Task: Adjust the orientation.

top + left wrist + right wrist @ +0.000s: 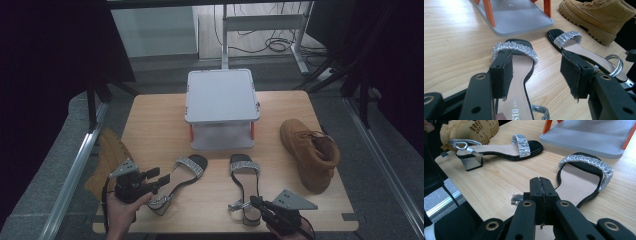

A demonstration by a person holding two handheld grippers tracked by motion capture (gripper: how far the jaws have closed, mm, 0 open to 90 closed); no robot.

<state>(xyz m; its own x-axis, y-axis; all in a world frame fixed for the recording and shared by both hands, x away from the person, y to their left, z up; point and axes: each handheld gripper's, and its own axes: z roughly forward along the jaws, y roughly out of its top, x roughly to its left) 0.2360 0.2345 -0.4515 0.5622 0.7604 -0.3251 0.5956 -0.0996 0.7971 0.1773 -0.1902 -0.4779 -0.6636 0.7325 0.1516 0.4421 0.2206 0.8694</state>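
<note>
Two sandals (182, 180) (244, 187) before shelf (222, 95); our left gripper (152, 179) jaws wide over one, right gripper (260, 204) jaws closed, empty. Risk: strap slips, sandal tips.

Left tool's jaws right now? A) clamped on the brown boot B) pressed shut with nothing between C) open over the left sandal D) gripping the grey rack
C: the left tool has its jaws apart, the left sandal lying below them.

Left gripper (154, 176): I see its jaws standing apart, pointing right — my left hand (121, 209) grips it from below.
Right gripper (256, 201): jaws pressed together, pointing left.
</note>
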